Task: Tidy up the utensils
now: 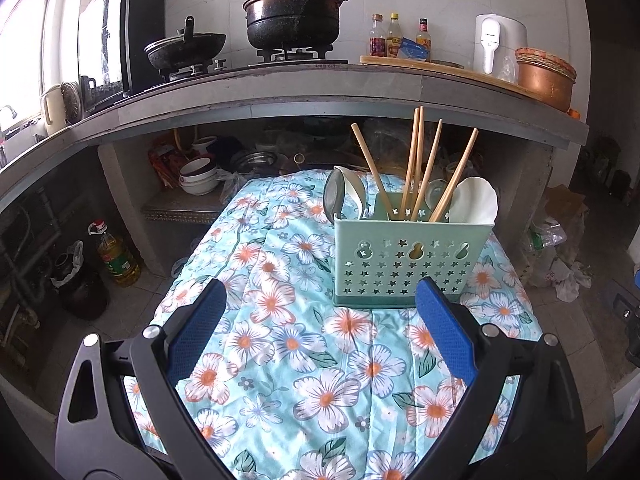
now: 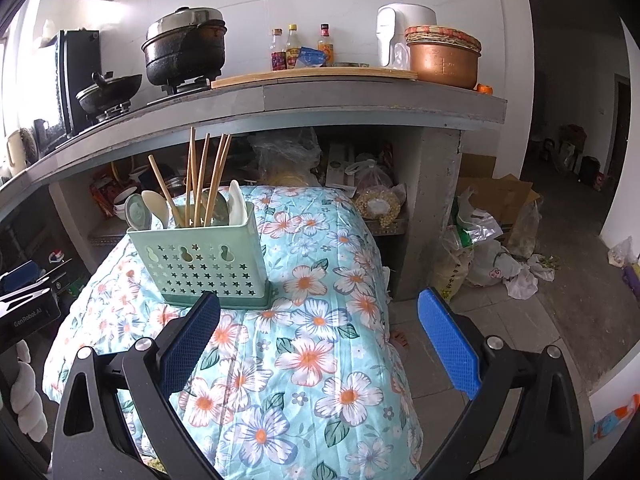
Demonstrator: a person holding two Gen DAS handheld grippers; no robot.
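A pale green perforated utensil holder [image 1: 410,258] [image 2: 204,258] stands upright on the floral cloth [image 1: 304,344] [image 2: 316,320]. Several wooden chopsticks [image 1: 416,164] [image 2: 200,176] stick up from it. White and grey-green spoons [image 1: 474,202] [image 2: 154,206] stand in its side sections. My left gripper [image 1: 322,304] hovers open just in front of the holder, with nothing between its blue pads [image 1: 444,330]. My right gripper [image 2: 320,312] is open too, to the right of the holder and nearer than it, its left pad [image 2: 188,344] close to the holder's base.
A grey counter [image 1: 280,92] [image 2: 320,96] runs behind, carrying black pots, sauce bottles, a copper pot and a white appliance. Bowls and bags fill the shelves below it. An oil bottle [image 1: 116,256] stands on the floor at left; bags and a cardboard box [image 2: 496,208] lie at right.
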